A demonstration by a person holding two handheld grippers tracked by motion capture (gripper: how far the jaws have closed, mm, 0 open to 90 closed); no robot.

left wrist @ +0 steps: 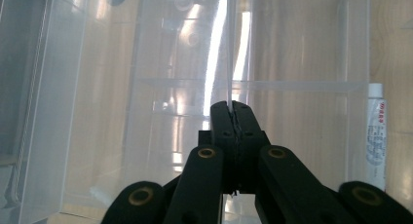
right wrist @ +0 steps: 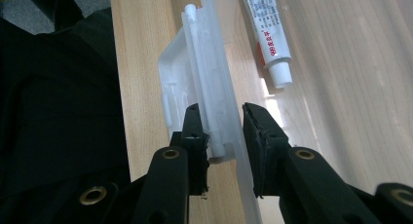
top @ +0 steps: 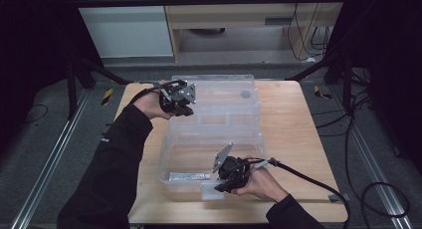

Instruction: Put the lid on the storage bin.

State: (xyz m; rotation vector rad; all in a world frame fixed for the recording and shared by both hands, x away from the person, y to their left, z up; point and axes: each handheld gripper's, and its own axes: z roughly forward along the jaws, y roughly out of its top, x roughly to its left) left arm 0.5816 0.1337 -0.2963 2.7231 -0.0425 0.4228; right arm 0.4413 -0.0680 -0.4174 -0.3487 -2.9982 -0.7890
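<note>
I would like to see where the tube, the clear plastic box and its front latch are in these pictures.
tube (right wrist: 269,36): right gripper view, on its printed body, above the cap.
clear plastic box (top: 214,157): high view, on the near tray's back wall.
front latch (right wrist: 195,78): right gripper view, on the white flap above the jaws.

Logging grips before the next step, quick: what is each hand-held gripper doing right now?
Left hand-held gripper: shut on the thin edge of the clear box lid.
Right hand-held gripper: shut on the box's front latch.
</note>
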